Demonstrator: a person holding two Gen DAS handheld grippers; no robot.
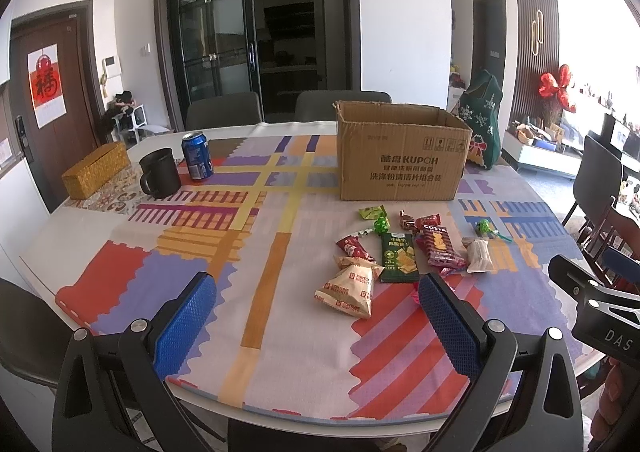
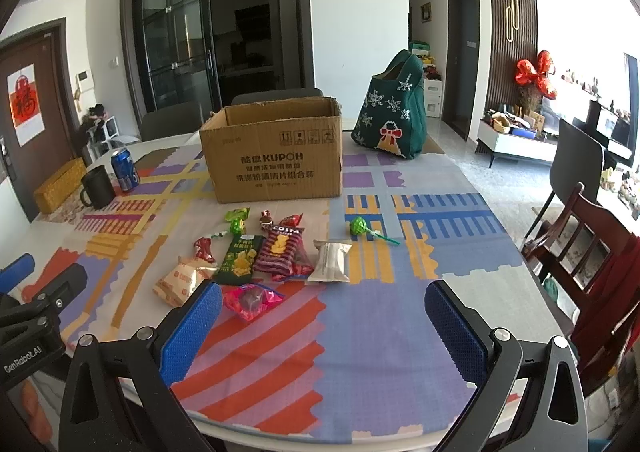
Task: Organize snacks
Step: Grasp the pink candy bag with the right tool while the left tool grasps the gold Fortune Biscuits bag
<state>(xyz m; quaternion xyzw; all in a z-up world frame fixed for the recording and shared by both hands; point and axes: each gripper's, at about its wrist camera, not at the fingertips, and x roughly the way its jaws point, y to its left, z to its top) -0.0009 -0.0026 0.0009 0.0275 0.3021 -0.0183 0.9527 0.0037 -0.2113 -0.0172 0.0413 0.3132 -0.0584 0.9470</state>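
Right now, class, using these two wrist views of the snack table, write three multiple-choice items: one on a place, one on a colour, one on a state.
1. Where does the brown cardboard box stand?
A. beyond the snack packets
B. on a chair
C. beside the mug

2. What colour is the drink can?
A. red
B. blue
C. green

3. How are the left gripper and right gripper?
A. both shut on packets
B. one open
C. both open, holding nothing

Answers: 1 A, the packets lie nearer the cameras. 2 B, its side shows blue. 3 C, each pair of pads stands apart over bare cloth.
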